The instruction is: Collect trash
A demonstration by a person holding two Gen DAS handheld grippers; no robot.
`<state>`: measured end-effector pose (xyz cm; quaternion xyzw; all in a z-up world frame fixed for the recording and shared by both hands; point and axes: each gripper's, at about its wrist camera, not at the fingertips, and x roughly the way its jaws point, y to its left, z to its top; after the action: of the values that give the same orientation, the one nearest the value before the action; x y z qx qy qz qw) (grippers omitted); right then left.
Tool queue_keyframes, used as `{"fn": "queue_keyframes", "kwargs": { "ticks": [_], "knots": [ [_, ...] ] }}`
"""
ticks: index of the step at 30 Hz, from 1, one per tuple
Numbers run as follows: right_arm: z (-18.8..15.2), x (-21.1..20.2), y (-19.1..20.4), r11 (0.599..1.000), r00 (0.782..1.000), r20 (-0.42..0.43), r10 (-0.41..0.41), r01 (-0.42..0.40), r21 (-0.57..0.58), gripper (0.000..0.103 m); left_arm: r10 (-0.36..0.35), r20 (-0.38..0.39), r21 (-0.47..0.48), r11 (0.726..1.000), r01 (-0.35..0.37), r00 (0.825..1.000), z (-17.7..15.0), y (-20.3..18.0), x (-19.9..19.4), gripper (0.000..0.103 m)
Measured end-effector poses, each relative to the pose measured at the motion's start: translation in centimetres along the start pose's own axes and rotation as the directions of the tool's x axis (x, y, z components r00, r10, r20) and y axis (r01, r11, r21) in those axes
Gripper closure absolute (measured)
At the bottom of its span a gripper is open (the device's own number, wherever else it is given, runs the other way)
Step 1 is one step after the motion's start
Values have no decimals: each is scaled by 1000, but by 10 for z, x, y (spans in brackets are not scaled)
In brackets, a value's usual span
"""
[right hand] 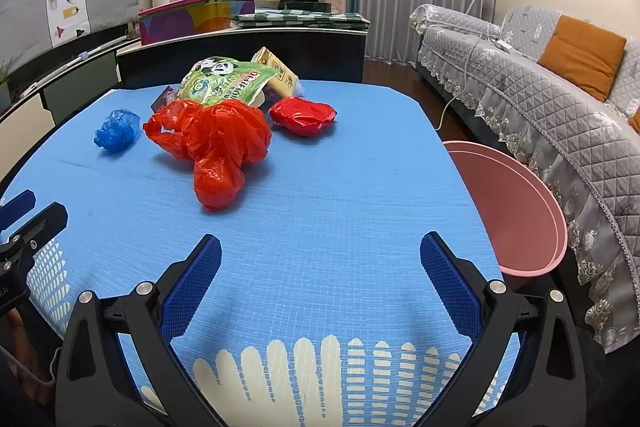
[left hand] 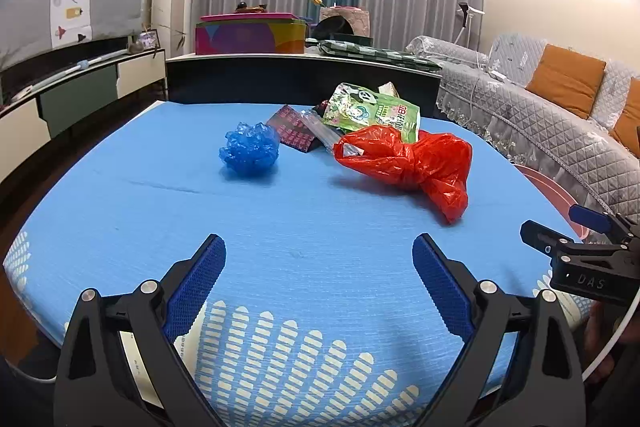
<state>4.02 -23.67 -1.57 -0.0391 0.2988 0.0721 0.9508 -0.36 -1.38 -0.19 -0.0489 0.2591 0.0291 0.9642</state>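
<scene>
Table with a blue cloth fills both views, and we see all the trash gathered at its far part. A pink bin stands just beside its right edge, probably so that we can drop pieces there easily. The red plastic bag lies nearest, touching the green panda pouch behind it. A small red wad rests beside them, and a blue crumpled bag lies apart on the left. The left hand-held gripper and the right hand-held gripper both hang wide open and empty over the near cloth, well apart from the trash.
</scene>
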Motion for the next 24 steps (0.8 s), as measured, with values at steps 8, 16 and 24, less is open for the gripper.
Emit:
{"fn": "queue_keyframes", "kwargs": {
  "ticks": [8,16,24],
  "knots": [
    [0,-2,0,1000,1000,3,-9,9,2,5,-9,0,-1,1000,9,1000,1,1,-1,12],
    [1,-3,-2,1000,1000,3,-9,9,5,5,-18,2,-1,1000,18,1000,2,0,-1,12],
    [2,-3,-1,1000,1000,4,-6,6,3,5,-20,1,0,1000,20,1000,1,0,0,12]
  ]
}}
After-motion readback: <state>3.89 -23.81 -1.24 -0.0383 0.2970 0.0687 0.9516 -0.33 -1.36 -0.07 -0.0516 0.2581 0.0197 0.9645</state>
